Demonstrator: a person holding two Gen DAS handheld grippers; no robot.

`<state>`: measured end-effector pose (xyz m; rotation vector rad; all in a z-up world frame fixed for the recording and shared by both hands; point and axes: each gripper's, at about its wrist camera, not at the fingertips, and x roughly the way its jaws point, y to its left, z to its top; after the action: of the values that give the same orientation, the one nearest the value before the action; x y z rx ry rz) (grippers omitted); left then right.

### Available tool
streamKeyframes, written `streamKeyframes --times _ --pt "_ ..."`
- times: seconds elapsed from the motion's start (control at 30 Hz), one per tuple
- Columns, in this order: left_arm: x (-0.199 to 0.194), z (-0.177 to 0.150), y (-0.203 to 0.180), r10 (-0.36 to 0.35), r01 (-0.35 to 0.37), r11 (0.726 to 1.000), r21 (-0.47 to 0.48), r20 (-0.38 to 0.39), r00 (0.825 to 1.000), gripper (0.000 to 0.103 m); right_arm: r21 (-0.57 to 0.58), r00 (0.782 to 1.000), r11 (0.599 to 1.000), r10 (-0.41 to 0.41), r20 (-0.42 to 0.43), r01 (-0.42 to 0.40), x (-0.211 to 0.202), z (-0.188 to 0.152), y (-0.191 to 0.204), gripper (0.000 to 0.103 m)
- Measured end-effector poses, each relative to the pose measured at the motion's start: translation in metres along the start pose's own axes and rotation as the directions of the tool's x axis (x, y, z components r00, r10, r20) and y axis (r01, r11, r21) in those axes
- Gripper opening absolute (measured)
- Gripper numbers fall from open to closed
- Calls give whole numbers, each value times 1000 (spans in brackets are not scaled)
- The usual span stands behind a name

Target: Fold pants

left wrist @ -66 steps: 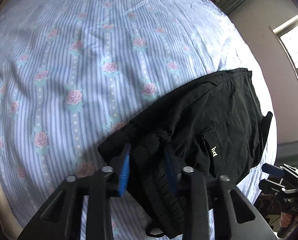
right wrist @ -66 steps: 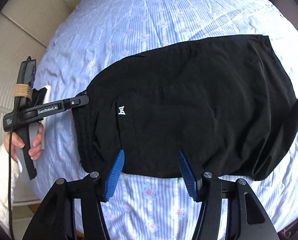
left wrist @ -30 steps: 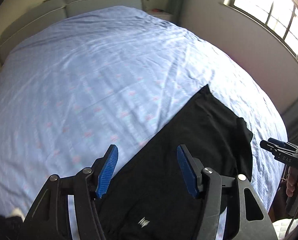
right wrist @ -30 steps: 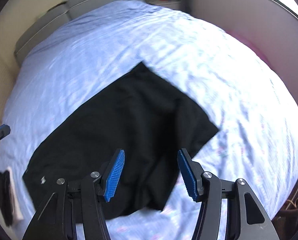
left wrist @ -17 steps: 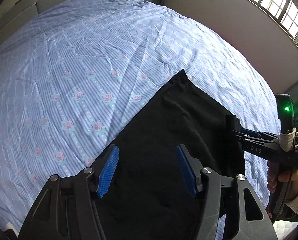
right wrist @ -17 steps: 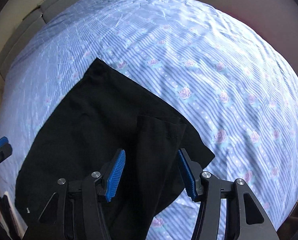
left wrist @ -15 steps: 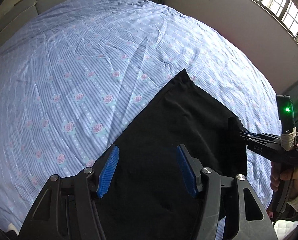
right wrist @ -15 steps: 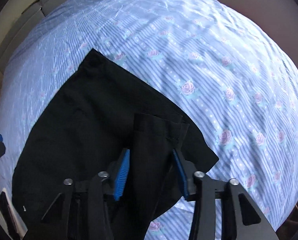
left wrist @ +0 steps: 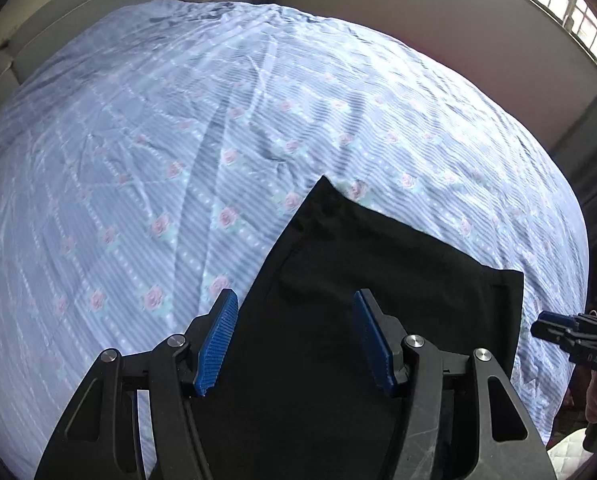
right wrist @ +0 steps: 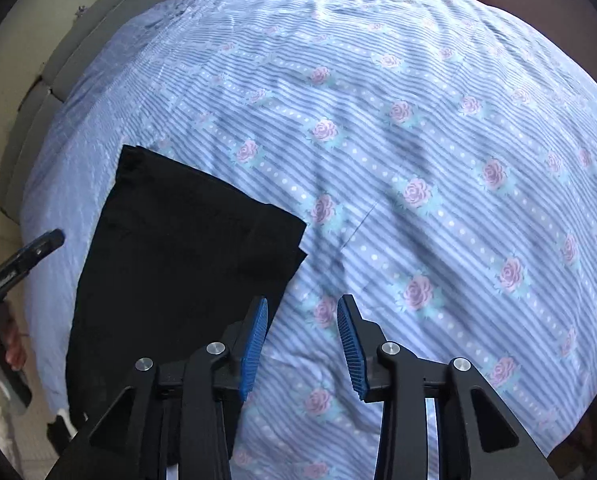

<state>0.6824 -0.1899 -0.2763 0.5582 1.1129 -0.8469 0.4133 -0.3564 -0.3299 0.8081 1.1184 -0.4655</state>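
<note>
Pads of the left hand-held gripper [left wrist: 294,340] stand apart, nothing clamped; black cloth of the pants [left wrist: 370,320] lies flat below and between them, no visible pinch. Right hand-held gripper [right wrist: 300,344] has its jaws part-way apart and opening, with only striped sheet between them; its left pad sits just over the right edge of the pants [right wrist: 178,264], not gripping. Both point steeply down at the bed.

Pants: black, laid flat on the bed sheet [left wrist: 138,160], folded into a rough rectangle; in the right wrist view a second layer shows at the far right corner, edges slightly offset. One corner points up toward the head of the bed.

Sheet: light blue stripes with pink roses, creased in places. Headboard [left wrist: 78,20] grey, at the far end. Window [left wrist: 570,4] top right in the left wrist view. Person's hand [right wrist: 12,348] on the left gripper's handle shows at the left edge of the right wrist view.
</note>
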Motion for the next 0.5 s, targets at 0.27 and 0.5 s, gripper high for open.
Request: streamKeyframes --times 0.27,0.5 --pt "67 57 -5 -49 57 996 67 -113 992 59 108 995 991 90 -38 -86 20 -1 4 38" --pt "109 63 -12 -19 48 989 137 -205 979 59 193 994 976 106 -13 -102 34 10 -7 38"
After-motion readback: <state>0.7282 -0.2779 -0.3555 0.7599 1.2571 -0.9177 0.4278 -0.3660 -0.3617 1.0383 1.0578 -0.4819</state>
